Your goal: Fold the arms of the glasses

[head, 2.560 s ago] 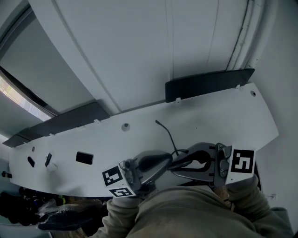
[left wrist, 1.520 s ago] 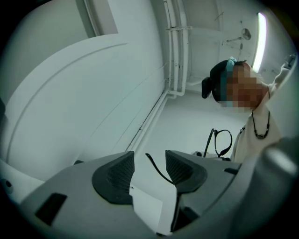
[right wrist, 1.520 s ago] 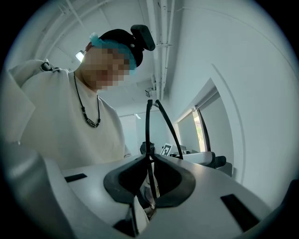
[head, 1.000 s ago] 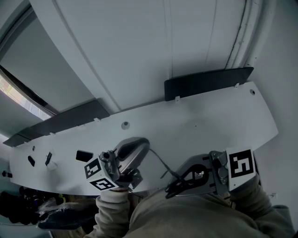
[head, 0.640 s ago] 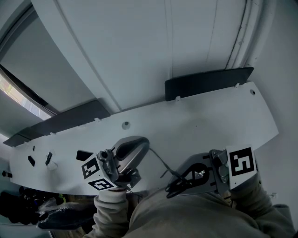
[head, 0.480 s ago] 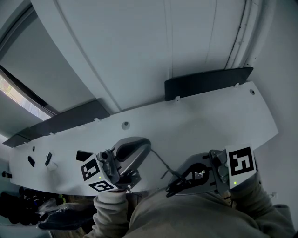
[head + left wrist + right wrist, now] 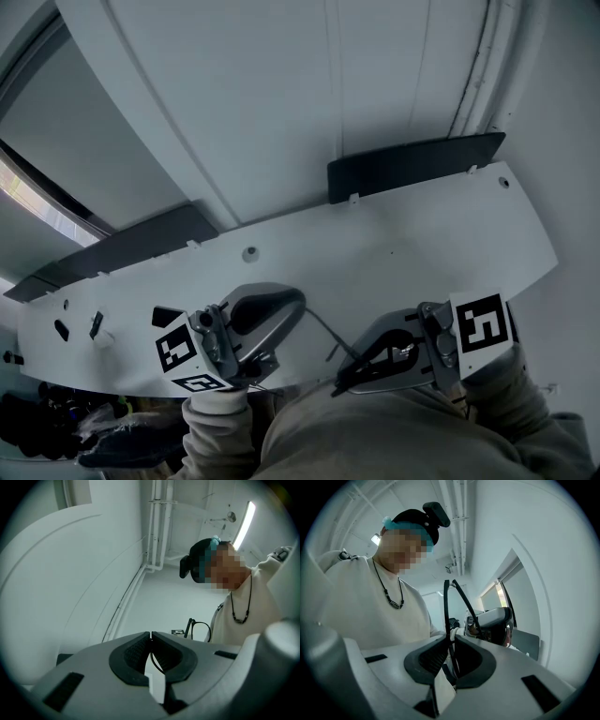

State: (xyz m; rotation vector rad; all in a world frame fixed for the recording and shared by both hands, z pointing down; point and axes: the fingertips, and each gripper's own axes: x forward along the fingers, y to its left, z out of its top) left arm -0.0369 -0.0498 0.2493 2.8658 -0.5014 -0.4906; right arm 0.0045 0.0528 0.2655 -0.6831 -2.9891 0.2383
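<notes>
Glasses (image 7: 375, 359) hang just above the tabletop's (image 7: 422, 234) near edge, their black frame clamped in the right tongs (image 7: 354, 368). Left tongs (image 7: 298, 302), closed together, pinch one thin arm (image 7: 323, 331), also above that near edge.

Low in the head view, both forearms in pale sleeves (image 7: 506, 394) reach in from the bottom edge. The left gripper (image 7: 292, 305) sits at lower centre-left, angled up and to the right, and the right gripper (image 7: 361, 361) sits at lower right, pointing left toward it. In the gripper views, the left gripper's jaws meet at the tips on a thin arm of the glasses (image 7: 446, 606), while the right gripper's jaws are clamped on the dark frame.
</notes>
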